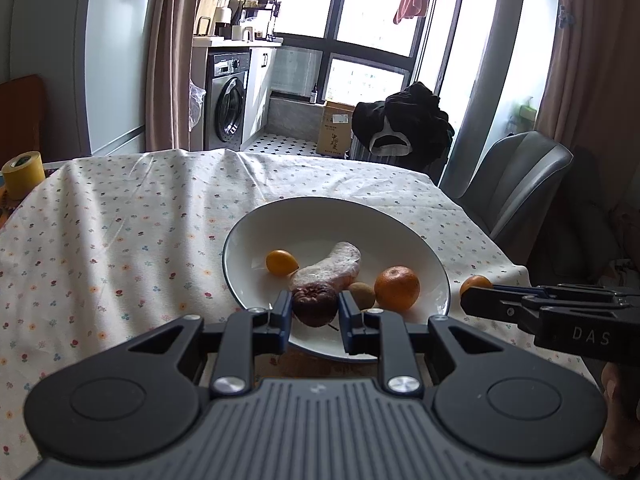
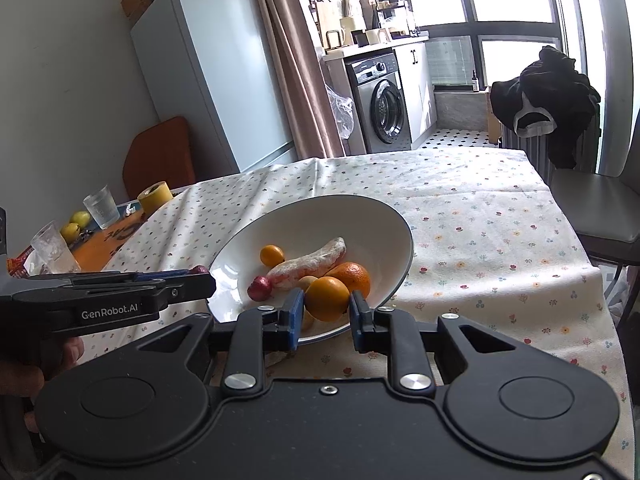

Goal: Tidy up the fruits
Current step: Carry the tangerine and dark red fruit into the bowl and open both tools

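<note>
A white plate (image 1: 320,220) (image 2: 320,216) on the flowered tablecloth holds a small yellow-orange fruit (image 1: 282,262) (image 2: 272,256), a plastic-wrapped reddish piece (image 1: 332,264) (image 2: 312,262), a kiwi (image 1: 362,295) and an orange (image 1: 397,288) (image 2: 354,274). My left gripper (image 1: 314,314) (image 2: 204,278) is shut on a dark wrinkled purple fruit (image 1: 314,304) (image 2: 199,269) over the plate's near rim. A second purple fruit (image 2: 259,288) lies in the plate. My right gripper (image 2: 326,316) (image 1: 472,294) is shut on another orange (image 2: 327,298) (image 1: 475,282) at the plate's near right edge.
A yellow tape roll (image 1: 24,174) (image 2: 156,196), two glasses (image 2: 102,206) and yellow fruits (image 2: 76,224) stand at the table's left end. A grey chair (image 1: 516,188) (image 2: 592,208) is at the right side. Bare tablecloth (image 1: 120,220) stretches left of and behind the plate.
</note>
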`<state>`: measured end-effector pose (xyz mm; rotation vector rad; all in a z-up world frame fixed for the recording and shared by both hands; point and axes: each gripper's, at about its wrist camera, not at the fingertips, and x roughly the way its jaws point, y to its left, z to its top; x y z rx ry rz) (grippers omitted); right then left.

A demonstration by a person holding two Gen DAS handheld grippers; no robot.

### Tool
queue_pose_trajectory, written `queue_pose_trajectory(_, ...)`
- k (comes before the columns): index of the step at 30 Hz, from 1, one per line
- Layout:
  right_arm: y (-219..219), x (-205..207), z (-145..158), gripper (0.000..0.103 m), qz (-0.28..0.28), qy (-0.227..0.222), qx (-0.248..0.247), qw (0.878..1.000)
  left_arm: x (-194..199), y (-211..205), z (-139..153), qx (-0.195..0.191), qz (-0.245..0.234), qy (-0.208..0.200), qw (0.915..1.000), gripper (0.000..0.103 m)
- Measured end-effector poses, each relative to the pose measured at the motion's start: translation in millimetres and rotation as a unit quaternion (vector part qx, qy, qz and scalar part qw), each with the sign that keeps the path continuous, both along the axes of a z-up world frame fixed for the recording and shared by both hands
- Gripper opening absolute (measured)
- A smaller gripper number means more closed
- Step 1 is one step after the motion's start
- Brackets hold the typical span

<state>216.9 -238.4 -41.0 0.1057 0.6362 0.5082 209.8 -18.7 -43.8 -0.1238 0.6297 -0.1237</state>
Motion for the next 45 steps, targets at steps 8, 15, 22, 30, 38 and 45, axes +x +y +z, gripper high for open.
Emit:
queue_pose_trajectory(8, 0.6, 13.5, -0.1, 0.023, -0.004, 0.007, -0.001, 1.0, 14.9, 0.5, -0.7, -0.006, 0.001, 0.008, 0.9999, 0.024)
queue_pose_trajectory(15, 1.0, 26.6, -1.2, 0.023, -0.01, 0.01, -0.005, 1.0, 21.7, 15.2, 6.2, -0.014, 0.018, 0.015, 0.9996, 0.031)
queue_pose_trajectory(22, -0.5, 41.3, -0.8, 0.023, -0.019, 0.012, -0.007, 1.0, 20.0, 33.8, 10.6, -0.011, 0.046, 0.014, 0.9988, 0.06)
queue_pose_trajectory(30, 0.1, 56.1, -0.7, 0.023, -0.027, 0.013, -0.004, 1.0, 17.4, 44.1, 11.0, -0.009, 0.063, 0.019, 0.9978, 0.074)
queue_pose_trajectory(38, 1.0, 52.1, 4.4, 0.034, -0.025, 0.003, 0.004, 1.0, 10.3, 46.0, 10.5, 0.001, 0.073, 0.017, 0.9972, 0.085)
queue_pose_trajectory(45, -3.2, 35.1, 6.8, 0.045, -0.021, 0.002, 0.006, 1.0, -3.4, 46.3, 13.4, 0.005, 0.078, 0.012, 0.9969, 0.09)
